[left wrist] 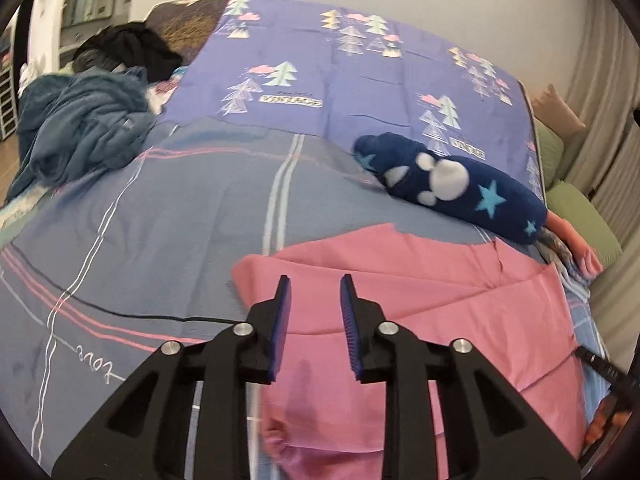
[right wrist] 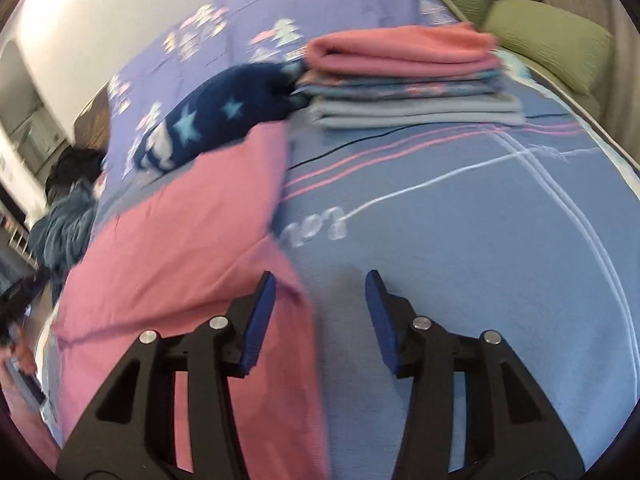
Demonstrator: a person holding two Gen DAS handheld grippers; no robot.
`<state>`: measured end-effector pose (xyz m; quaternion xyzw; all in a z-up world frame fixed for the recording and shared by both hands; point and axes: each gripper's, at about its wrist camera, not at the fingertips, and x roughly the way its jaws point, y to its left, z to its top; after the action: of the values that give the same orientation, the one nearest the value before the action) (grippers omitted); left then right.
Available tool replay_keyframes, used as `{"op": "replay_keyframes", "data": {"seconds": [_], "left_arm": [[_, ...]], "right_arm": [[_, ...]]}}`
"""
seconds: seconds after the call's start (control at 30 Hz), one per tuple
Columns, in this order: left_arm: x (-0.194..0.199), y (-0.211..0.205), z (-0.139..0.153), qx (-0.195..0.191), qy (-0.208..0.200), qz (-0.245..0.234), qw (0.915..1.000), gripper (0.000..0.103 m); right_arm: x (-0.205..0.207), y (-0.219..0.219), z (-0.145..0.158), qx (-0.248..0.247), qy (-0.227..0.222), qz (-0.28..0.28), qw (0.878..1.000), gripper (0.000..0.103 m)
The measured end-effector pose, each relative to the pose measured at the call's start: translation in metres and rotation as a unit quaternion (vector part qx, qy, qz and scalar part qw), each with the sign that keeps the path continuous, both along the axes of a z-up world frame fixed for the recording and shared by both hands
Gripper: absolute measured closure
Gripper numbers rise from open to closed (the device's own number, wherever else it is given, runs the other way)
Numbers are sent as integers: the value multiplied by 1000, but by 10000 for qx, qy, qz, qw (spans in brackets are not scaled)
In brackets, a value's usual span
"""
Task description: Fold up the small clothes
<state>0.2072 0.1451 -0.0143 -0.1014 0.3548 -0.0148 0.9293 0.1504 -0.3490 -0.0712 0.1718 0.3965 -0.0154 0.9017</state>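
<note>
Left hand-held gripper (left wrist: pixel 315 286): held low over the bed, fingers pointing forward across the pink cloth (left wrist: pixel 420 300); jaws parted by a moderate gap, nothing between the blue pads (left wrist: pixel 283 320). Whether the tips touch the fabric cannot be told.

Right hand-held gripper (right wrist: pixel 320 284): held above the bed, jaws spread wide and empty. Its left finger hangs over the edge of the pink cloth (right wrist: pixel 192 232); its right finger hangs over the bare grey-blue bedcover (right wrist: pixel 460 220).

Count of items:
- Pink cloth, one: spread mostly flat on the near part of the bed, plain pink, with shallow creases and one diagonal fold line; its corner lies just under the right gripper. Image blurred at its edges.
- Folded stack (right wrist: pixel 412 84), one: three folded pieces visible, pink on top, a patterned blue one in the middle, grey at the bottom; sits on the bedcover beyond the pink cloth.
- Navy fleece item (left wrist: pixel 452 184), one: dark blue with light blue stars and white blotches, lying rumpled beside the stack and touching the pink cloth's far edge.
- Purple sheet (left wrist: pixel 320 68), one: printed with trees.
- Teal blanket (left wrist: pixel 76 124), one, heaped.
- Green cushions (right wrist: pixel 552 40), two seen.
</note>
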Motion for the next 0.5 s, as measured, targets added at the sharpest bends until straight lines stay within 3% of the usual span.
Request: {"op": "replay_keyframes", "data": {"seconds": [0.1,0.2,0.23,0.33,0.37,0.4,0.5], "left_arm": [[0,-28,1,92,-18,-332,9994,67],[-3,-61,2,87,-47,-698,9975,58],[-3,-68,3,41,-41,-786,9969,51],[7,-103,10,-97,11,-1078,9941,50],[18,-122,15,-75,83,-1152,9933,50],[28,-140,19,-73,131,-1299,9914,50],[60,-195,27,-51,356,-1723,9844,49]], "right_arm": [[-3,5,1,-201,24,96,9997,51],[0,22,2,-333,39,678,9971,49],[3,32,3,-465,89,903,9948,47],[6,53,0,-1308,220,1467,9802,47],[9,55,1,-1473,173,1611,9757,56],[11,53,1,-1451,154,1659,9753,71],[17,36,-2,-1016,64,1705,9801,87]]}}
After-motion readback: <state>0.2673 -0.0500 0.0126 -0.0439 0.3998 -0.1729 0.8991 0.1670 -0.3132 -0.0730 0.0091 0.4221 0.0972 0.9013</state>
